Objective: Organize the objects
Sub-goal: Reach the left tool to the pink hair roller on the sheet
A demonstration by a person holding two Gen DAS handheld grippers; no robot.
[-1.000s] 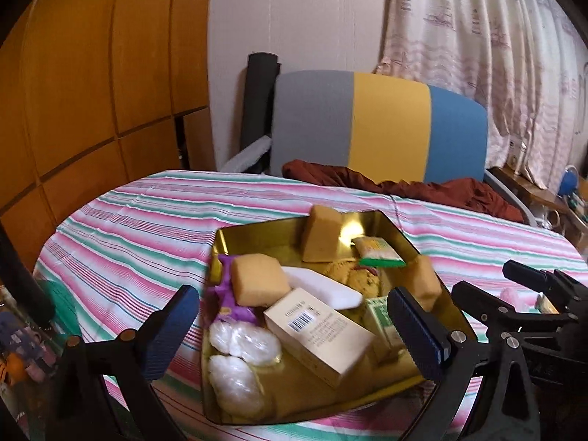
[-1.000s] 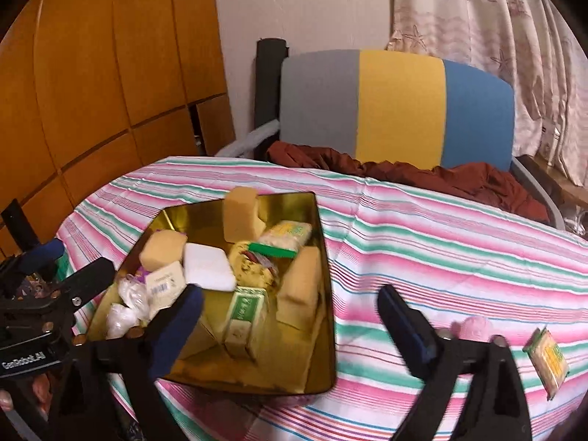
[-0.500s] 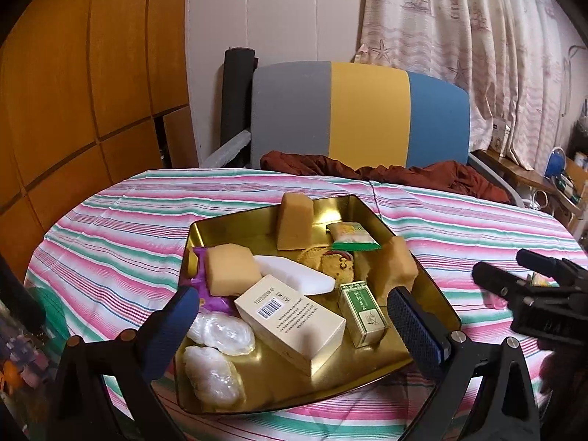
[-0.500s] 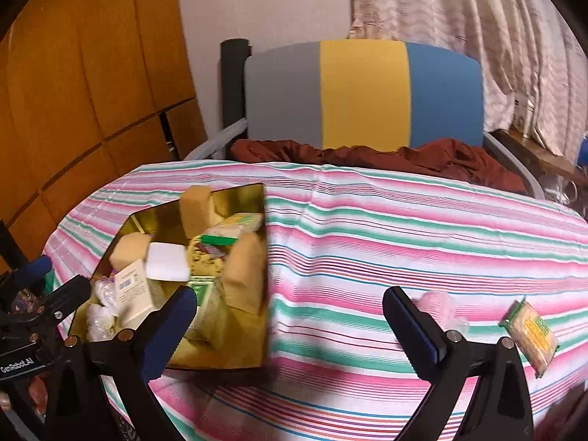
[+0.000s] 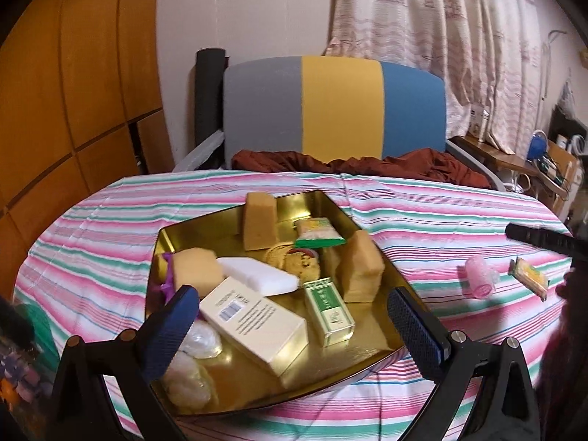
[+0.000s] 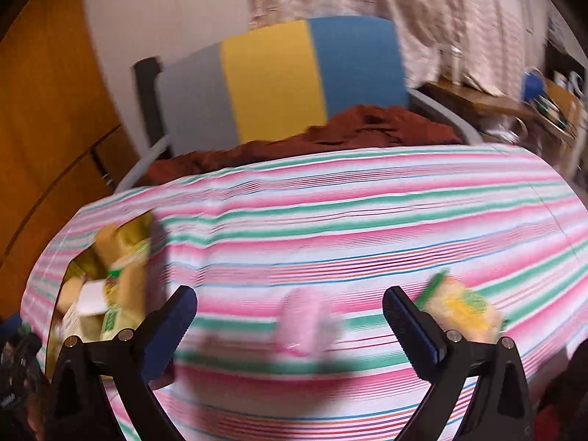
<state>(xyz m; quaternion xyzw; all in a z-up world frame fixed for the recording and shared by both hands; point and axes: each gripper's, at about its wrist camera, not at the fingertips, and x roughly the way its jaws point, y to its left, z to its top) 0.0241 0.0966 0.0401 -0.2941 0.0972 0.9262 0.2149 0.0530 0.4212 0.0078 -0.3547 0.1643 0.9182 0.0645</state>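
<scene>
A gold tray (image 5: pixel 367 364) on the striped tablecloth holds sponges, a white box (image 5: pixel 253 323), a green box (image 5: pixel 329 308), a snack packet and other small items. My left gripper (image 5: pixel 294 330) is open and empty, hovering over the tray's near side. A pink roll (image 5: pixel 477 277) and a yellow-green snack packet (image 5: pixel 529 277) lie on the cloth right of the tray. My right gripper (image 6: pixel 290 327) is open and empty, its jaws either side of the pink roll (image 6: pixel 301 323), with the snack packet (image 6: pixel 463 312) by its right finger. The right wrist view is blurred.
A chair with grey, yellow and blue back (image 5: pixel 334 106) stands behind the table, with a dark red cloth (image 5: pixel 360 165) on its seat. Wooden panels are at left, a curtain and a cluttered side table (image 5: pixel 514 161) at right. The tray (image 6: pixel 66 283) shows at the right wrist view's left edge.
My right gripper has swung right, away from the tray, toward the pink roll and snack packet. My left gripper has drawn back slightly from the tray; both stay open.
</scene>
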